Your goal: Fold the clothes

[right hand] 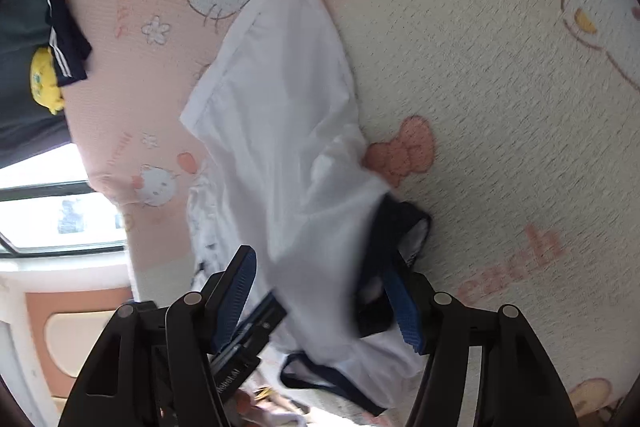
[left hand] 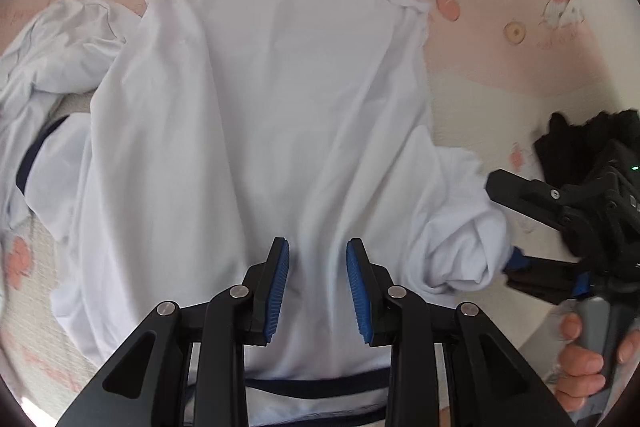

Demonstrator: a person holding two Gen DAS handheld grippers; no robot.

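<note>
Left jaws parted, empty over white shirt; right jaws gaping round its sleeve.

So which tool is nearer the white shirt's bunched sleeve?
Right. The right tool is at the bunched sleeve of the white fabric shirt, its fingers around the cloth. The left tool hovers open over the shirt's middle, away from that sleeve.

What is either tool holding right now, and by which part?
The left tool is open over the white shirt, holding nothing. The right tool has the shirt's navy-trimmed sleeve end between its fingers, but a firm grip cannot be told.
</note>
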